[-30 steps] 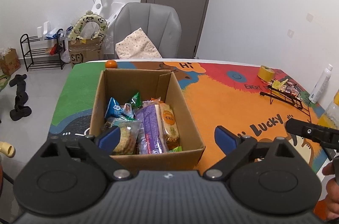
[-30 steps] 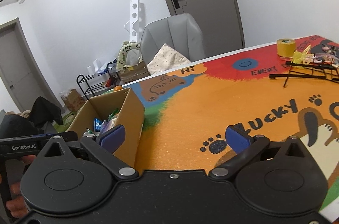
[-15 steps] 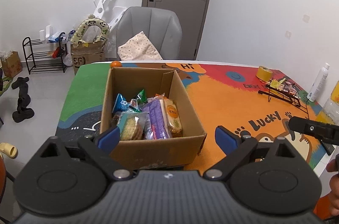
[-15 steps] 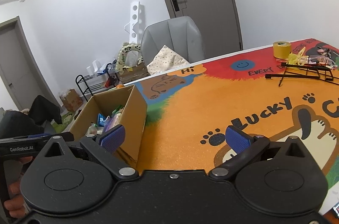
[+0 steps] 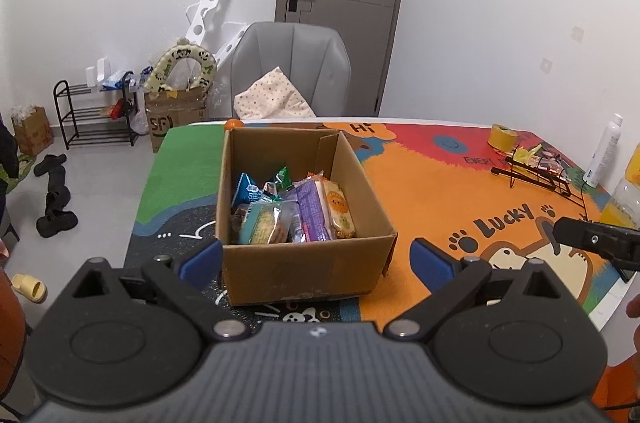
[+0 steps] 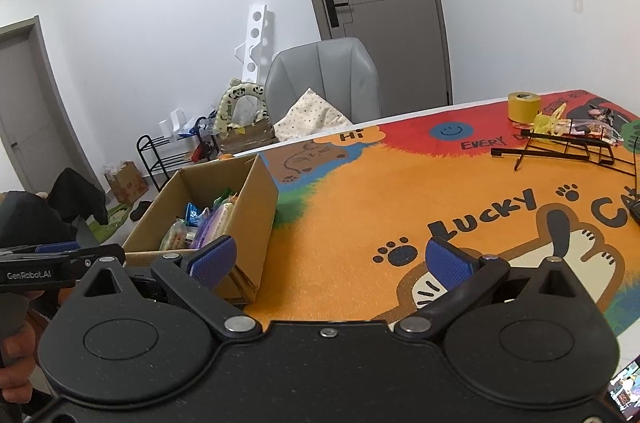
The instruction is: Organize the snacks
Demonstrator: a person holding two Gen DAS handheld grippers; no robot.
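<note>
Cardboard box sits on the cartoon-print table mat, flaps open, and serves as the landmark here. Inside it, snack packets are packed close together — a blue triangular pouch and a green one toward the box's far side, a purple-wrapped bar and an orange-labelled cracker pack along its right wall, a round-biscuit pack against its near wall. No loose packet shows on the mat around the box, so the snacks lie gathered in one container; whether they await sorting out or were just put in, this scene fits either.

Left gripper hangs just short of the box's near wall, jaws spread wide and holding nothing — the blue pads straddle the box's width, which suits a view down into the contents rather than a grasp. Right gripper is to the right of the box, level with its near corner, also spread and empty, aimed over bare mat.

Far right of the box: a black wire rack with a few small wrapped items resting on it, and a roll of yellow tape just behind it. A small orange fruit lies just behind the box's far left corner. Grey chair with a dotted cushion stands beyond the table's far edge.
</note>
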